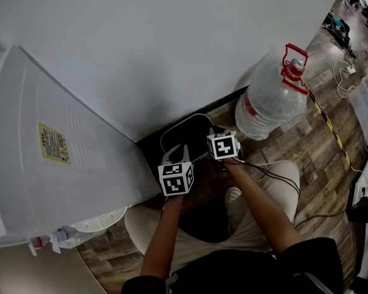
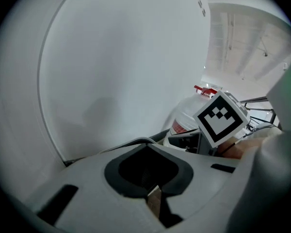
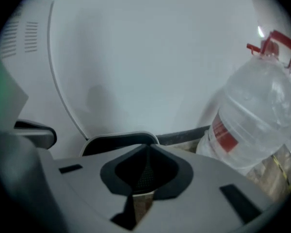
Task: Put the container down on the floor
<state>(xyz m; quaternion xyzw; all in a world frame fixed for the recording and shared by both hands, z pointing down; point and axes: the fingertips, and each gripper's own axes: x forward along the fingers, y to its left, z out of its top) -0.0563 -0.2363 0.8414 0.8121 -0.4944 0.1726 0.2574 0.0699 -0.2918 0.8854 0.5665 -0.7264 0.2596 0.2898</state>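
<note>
Jaws on both grippers are pressed together and grip nothing. In the head view, the left gripper (image 1: 176, 155) and right gripper (image 1: 216, 130) hang over a dark wood-plank floor (image 1: 319, 164) at the foot of a plain white wall (image 1: 172, 41). The big clear plastic water container with a red cap and handle (image 1: 270, 100) stands on that floor by the wall, apart from both. A smooth white appliance casing (image 1: 61, 164) with vent slots fills the left. The left gripper view shows matt grey jaws closed, with the container beyond. The right gripper view shows the same, with the container's translucent ridged body at right.
</note>
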